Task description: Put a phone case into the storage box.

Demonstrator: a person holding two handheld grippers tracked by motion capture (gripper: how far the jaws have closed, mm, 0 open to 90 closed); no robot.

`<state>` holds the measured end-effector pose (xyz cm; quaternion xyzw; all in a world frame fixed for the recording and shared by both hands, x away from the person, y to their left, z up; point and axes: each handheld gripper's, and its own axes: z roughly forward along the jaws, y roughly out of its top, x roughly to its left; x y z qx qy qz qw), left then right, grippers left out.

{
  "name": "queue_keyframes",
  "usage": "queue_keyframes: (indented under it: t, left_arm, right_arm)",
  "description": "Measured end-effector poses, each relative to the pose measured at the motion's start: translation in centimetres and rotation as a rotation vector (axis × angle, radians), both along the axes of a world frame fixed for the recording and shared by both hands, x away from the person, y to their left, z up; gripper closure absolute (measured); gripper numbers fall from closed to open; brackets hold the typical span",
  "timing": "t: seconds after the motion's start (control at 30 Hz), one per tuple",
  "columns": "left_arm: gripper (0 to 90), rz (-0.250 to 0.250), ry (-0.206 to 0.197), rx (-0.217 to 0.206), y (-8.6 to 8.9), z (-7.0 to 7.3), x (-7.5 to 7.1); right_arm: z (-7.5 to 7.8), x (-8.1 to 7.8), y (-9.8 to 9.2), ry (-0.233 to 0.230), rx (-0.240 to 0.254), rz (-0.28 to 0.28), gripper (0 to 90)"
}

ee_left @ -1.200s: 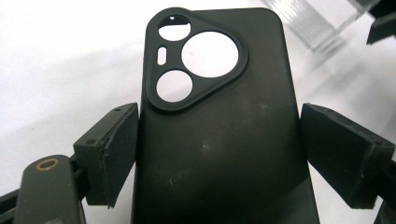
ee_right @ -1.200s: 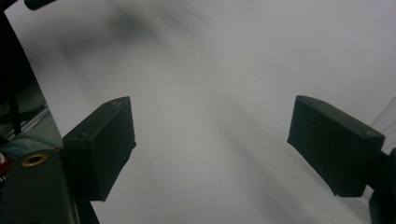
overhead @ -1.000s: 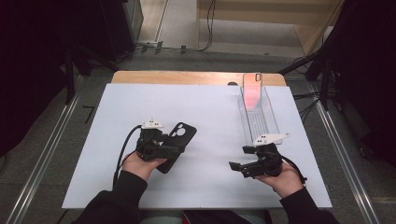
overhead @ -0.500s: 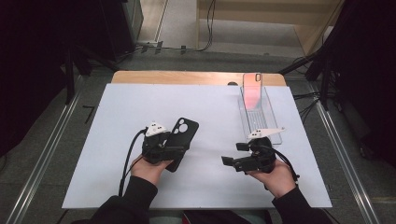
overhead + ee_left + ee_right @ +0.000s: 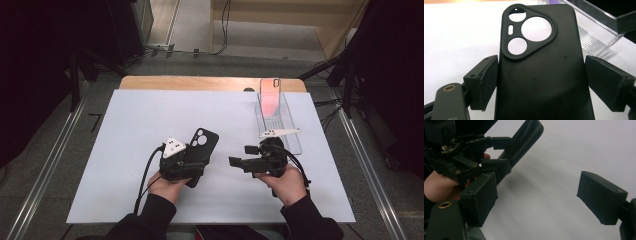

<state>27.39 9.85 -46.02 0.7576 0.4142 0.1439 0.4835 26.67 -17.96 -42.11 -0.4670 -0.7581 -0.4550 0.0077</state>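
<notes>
A matte black phone case (image 5: 541,75) with rounded cutouts is clamped by the left gripper (image 5: 187,162); the right gripper (image 5: 239,162) is held apart, bare white tabletop (image 5: 135,120) around.

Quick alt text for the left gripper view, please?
A black phone case, camera cutouts toward the top, sits between the left gripper pads over a white table. A clear plastic tray lies at upper right.

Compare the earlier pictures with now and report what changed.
The left gripper, shut on the black phone case, has drifted toward the person and slightly right. The right gripper, jaws open and empty, has swung left to point at the case. The clear stand with the pink phone stayed put.
</notes>
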Motion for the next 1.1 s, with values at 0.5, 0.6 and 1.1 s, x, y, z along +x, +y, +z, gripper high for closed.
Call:
queue_keyframes:
  t: [0.5, 0.6, 1.1]
  left_arm:
    - [14.5, 0.010, -0.095, -0.030, -1.1, -0.8, -1.3]
    - [14.5, 0.000, -0.094, -0.048, -1.3, -1.1, -1.5]
    - [14.5, -0.024, -0.107, -0.092, -1.9, -1.3, -2.2]
  right_arm:
    - [0.0, 1.8, 2.2, -0.004, 0.046, -0.025, 14.6]
    - [-0.2, 2.1, 2.6, 0.001, 0.061, -0.030, 14.6]
    - [-0.9, 3.9, 3.4, 0.076, 0.147, -0.047, 34.0]
